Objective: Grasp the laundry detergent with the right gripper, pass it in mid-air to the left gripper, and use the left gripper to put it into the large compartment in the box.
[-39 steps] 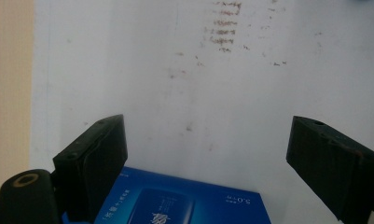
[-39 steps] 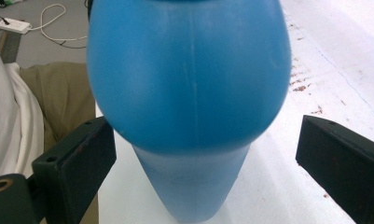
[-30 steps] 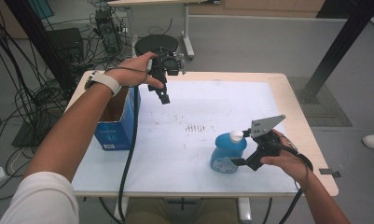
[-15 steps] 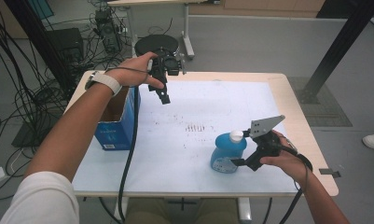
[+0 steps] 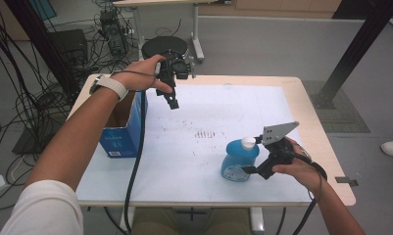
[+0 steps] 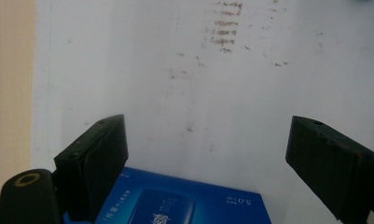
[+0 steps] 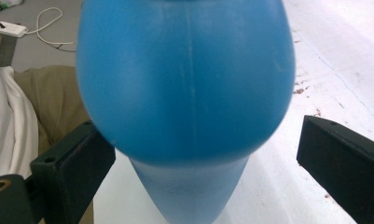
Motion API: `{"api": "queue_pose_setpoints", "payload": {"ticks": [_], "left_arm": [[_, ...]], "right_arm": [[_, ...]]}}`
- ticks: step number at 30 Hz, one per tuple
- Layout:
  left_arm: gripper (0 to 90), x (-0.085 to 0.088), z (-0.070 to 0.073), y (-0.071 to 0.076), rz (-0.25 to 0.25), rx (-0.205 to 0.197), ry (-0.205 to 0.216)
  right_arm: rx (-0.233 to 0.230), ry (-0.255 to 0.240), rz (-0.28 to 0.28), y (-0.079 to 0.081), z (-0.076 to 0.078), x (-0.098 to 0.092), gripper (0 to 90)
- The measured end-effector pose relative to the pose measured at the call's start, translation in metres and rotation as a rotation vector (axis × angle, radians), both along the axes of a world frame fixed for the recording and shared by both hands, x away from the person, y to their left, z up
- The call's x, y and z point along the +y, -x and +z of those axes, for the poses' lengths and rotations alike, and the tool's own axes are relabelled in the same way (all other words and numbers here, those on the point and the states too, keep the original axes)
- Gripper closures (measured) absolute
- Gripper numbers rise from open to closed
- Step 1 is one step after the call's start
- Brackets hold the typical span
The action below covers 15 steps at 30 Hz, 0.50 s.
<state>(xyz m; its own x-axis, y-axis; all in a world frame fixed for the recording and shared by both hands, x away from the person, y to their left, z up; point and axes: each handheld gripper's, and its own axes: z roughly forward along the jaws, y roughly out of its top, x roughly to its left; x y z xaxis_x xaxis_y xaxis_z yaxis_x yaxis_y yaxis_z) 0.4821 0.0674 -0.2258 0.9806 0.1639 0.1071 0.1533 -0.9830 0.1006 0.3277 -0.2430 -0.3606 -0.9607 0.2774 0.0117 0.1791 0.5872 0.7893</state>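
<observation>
White table carries blue bottle lower right; right gripper jaws wide, flanking it, ungripped. Left gripper upper left, jaws wide, empty, above blue box.

the blue bottle stands upright on the white table surface, near its front right edge. rounded body, white cap (closed).

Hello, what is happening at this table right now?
A person works at a white table with a gripper in each hand. The right gripper is at a blue bottle with a white cap that stands near the front edge; its jaws are open, with the bottle between them and a gap on one side. The left gripper hangs open and empty beside an open blue box.
</observation>
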Motion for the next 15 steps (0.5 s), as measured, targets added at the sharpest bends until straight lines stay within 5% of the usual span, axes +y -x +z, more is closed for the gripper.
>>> {"api": "queue_pose_setpoints", "payload": {"ticks": [15], "left_arm": [[13.3,0.0002,-0.0004,0.0002,0.001,-0.002,0.001]], "right_arm": [[-0.011,-0.014,0.003,-0.0005,-0.0069,0.0033,6.0]]}}
